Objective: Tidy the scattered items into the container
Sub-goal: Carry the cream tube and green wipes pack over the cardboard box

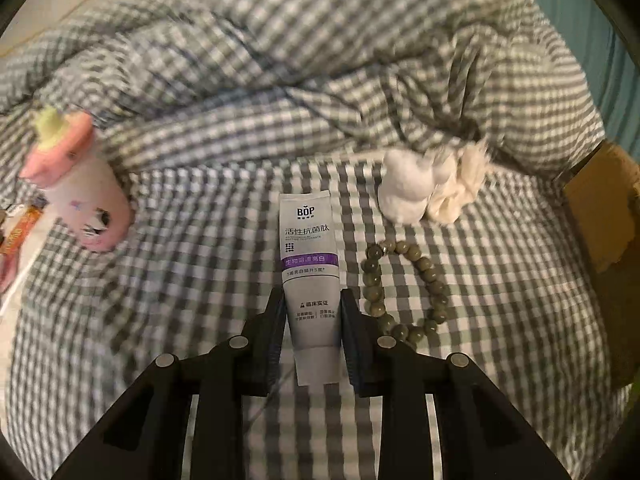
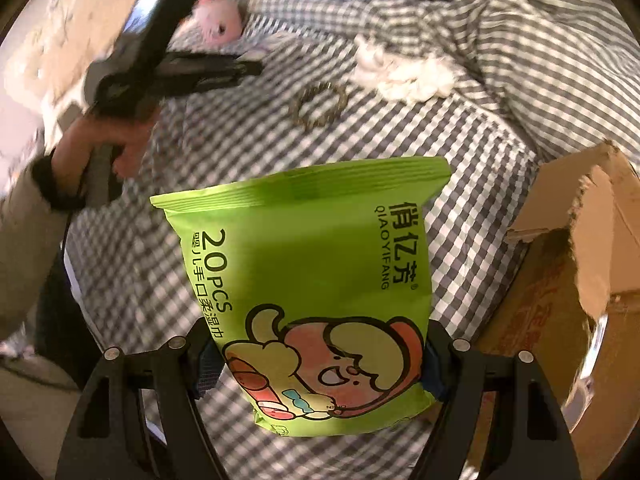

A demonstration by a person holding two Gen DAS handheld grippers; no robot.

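The left gripper (image 1: pixel 312 300) pinches the toothpaste tube (image 1: pixel 310 276) low on its body, ready to lift; the right gripper (image 2: pixel 320 356) clamps the green wet-wipes pack (image 2: pixel 308 292), hanging just left of the cardboard box (image 2: pixel 568 280), its likely destination

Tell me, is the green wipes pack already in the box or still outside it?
Outside. The wipes pack hangs between the right tongs, above the checked bedding, with the cardboard box beside it.

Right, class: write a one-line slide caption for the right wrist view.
Right tool clamps a green wet-wipes pack above the checked bedding, cardboard box alongside.
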